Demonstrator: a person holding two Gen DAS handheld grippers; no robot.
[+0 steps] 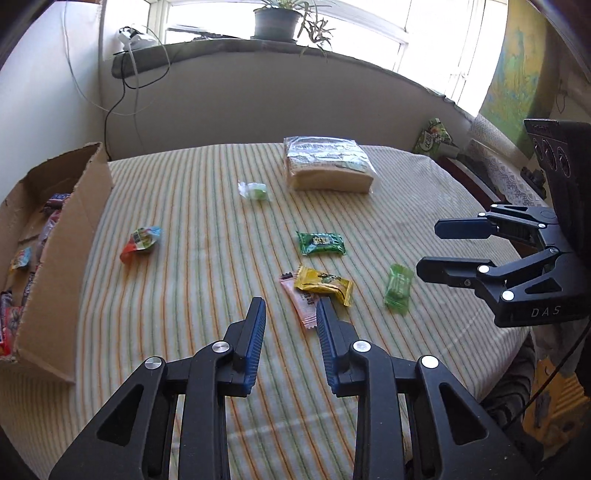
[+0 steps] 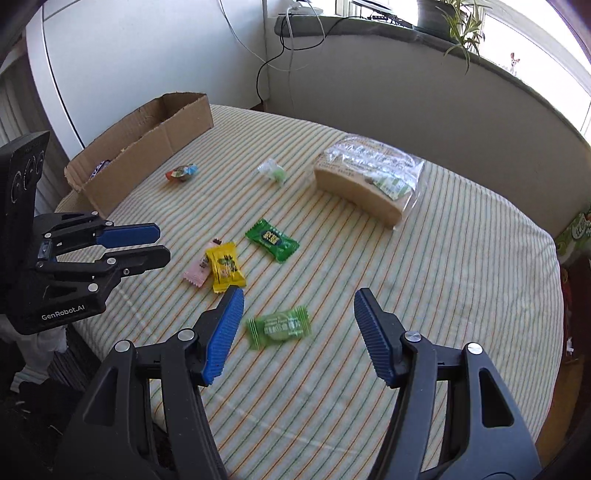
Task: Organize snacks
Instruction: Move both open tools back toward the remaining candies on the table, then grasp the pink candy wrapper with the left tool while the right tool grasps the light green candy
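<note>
Loose snacks lie on a striped tablecloth: a yellow packet overlapping a pink one, a dark green packet, a pale green candy, a red-blue packet and a clear green-filled wrapper. A cardboard box at the left holds several snacks. My left gripper is open and empty, just short of the pink packet. My right gripper is open and empty above the pale green candy; the yellow packet lies to its left.
A large bagged bread loaf sits at the back of the table. The windowsill behind holds a potted plant and cables. A green box stands off the table's far right. The table edge is close on the right.
</note>
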